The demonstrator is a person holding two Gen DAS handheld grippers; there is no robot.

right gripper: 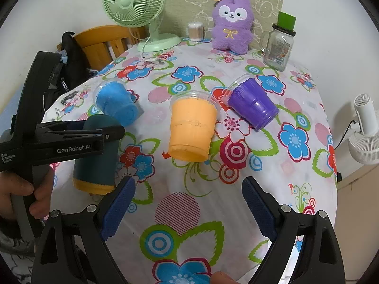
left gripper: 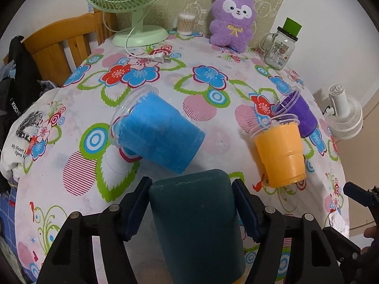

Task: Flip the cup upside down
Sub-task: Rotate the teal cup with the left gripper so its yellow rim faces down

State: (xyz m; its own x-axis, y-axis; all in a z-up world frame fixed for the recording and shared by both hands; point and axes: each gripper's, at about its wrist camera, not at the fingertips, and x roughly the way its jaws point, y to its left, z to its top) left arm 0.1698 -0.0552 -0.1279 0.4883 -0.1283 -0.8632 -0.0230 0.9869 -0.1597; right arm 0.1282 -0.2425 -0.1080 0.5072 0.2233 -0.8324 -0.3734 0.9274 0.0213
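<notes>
My left gripper (left gripper: 191,187) is shut on a dark teal cup (left gripper: 196,222) with a yellow rim; the cup (right gripper: 97,151) stands rim-down at the table's left, held by the left gripper (right gripper: 104,133) in the right wrist view. A blue cup (left gripper: 154,132) lies on its side just beyond it. An orange cup (left gripper: 279,151) and a purple cup (left gripper: 298,113) lie on their sides to the right. My right gripper (right gripper: 187,203) is open and empty over the tablecloth, in front of the orange cup (right gripper: 191,127).
The floral tablecloth (right gripper: 236,213) covers a round table. At the back stand a green fan (left gripper: 128,4), a cotton swab jar (left gripper: 186,23), a purple plush toy (left gripper: 233,21) and a glass mug jar (left gripper: 279,47). A wooden chair (left gripper: 59,47) is at left, a white fan (right gripper: 364,130) at right.
</notes>
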